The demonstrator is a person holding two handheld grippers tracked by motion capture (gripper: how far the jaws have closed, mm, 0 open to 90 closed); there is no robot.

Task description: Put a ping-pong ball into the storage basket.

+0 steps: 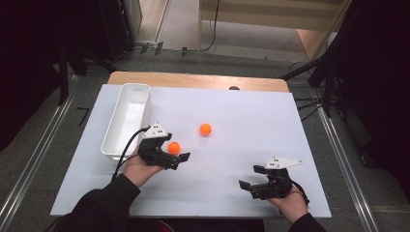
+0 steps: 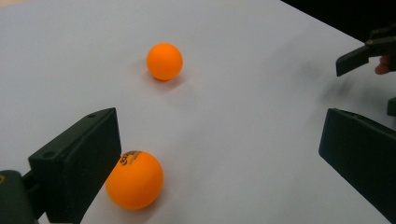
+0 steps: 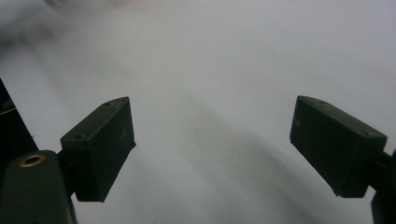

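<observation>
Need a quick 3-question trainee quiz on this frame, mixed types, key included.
1. How many orange balls lie on the white table?
2. True or false: the left tongs are shut on the near ball.
3. The white bin is: A) left of the balls, B) right of them, C) between them.

Key:
1. Two: the near ball and the far ball.
2. False: the jaws are open, the ball beside one jaw.
3. A. The right tongs are open too, over bare table.

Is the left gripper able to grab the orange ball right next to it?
Probably yes. The left gripper is open, and the near orange ball sits on the white table just inside one jaw, with nothing between them.
</observation>
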